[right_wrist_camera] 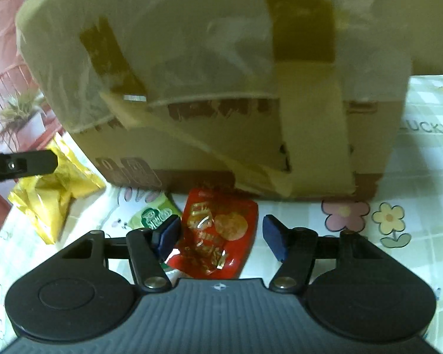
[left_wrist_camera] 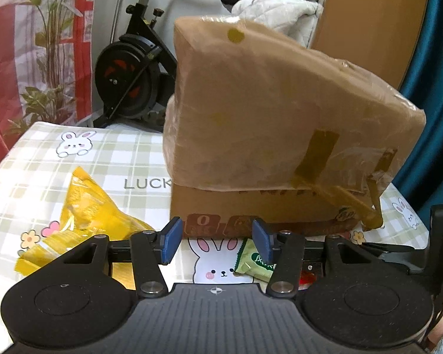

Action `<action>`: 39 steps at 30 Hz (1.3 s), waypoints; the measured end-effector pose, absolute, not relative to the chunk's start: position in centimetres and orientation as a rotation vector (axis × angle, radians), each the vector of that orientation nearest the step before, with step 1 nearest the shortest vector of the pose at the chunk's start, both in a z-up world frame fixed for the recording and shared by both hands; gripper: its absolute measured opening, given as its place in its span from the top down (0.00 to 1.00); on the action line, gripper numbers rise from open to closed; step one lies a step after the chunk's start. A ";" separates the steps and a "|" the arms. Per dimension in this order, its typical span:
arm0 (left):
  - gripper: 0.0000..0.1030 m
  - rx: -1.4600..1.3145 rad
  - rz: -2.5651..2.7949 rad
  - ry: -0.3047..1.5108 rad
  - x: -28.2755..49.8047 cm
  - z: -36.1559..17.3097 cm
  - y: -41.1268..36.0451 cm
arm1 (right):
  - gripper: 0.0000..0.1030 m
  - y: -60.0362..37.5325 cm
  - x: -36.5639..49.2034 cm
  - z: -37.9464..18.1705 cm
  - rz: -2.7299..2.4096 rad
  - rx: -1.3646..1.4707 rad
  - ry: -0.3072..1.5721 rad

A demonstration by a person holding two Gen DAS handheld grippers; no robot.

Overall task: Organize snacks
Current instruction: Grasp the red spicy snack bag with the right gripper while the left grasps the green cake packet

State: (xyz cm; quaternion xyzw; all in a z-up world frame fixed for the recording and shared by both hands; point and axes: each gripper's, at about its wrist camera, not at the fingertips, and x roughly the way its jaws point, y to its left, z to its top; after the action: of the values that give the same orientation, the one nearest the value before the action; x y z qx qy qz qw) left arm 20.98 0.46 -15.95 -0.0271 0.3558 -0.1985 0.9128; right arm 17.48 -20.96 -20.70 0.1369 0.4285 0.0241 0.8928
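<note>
A: where's the red snack packet (right_wrist_camera: 221,233)?
B: flat on the desk (right_wrist_camera: 413,177) by the cardboard box (right_wrist_camera: 221,88), between the right hand-held gripper (right_wrist_camera: 221,237)'s open jaws. Left hand-held gripper (left_wrist_camera: 218,240) open, empty

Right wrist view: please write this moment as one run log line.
right gripper: open, over red snack packet | green packet: beside it | cardboard box: behind

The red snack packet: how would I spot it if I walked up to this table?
Find the big taped cardboard box standing on the bunny-print tablecloth. Right at its foot lies the red packet, with a small green packet beside it and a yellow bag further off. It alone is red, with a round biscuit pictured on it.
</note>
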 end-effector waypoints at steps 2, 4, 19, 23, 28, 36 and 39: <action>0.47 -0.062 -0.413 0.747 21.2 -16.4 0.2 | 0.38 -20.8 17.2 -20.7 0.052 0.265 0.881; 0.47 -0.070 -0.416 0.766 21.5 -16.9 -0.2 | 0.45 -20.9 16.9 -20.7 0.065 0.278 0.877; 0.46 -0.291 -0.320 0.980 23.4 -22.4 -2.9 | 0.50 -23.9 12.8 -20.0 -0.031 0.189 0.852; 0.45 -0.347 -0.288 0.993 23.9 -22.2 -4.0 | 0.50 -23.7 12.4 -20.2 -0.026 0.184 0.838; 0.45 -0.247 -0.235 0.959 23.6 -22.0 -6.5 | 0.50 -23.4 12.5 -20.5 -0.024 0.190 0.826; 0.29 -0.080 -0.228 0.919 22.6 -22.1 -9.6 | 0.50 -23.4 12.1 -20.8 -0.015 0.207 0.803; 0.28 -0.058 -0.212 0.928 21.8 -21.8 -9.7 | 0.50 -23.4 11.9 -20.9 -0.011 0.210 0.795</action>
State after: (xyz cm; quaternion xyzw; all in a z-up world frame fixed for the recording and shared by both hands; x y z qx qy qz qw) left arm 21.77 -9.66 -21.82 -0.0278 0.4467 -0.1019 0.8884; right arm 11.91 -23.44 -20.92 0.1022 0.3865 -0.0055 0.9166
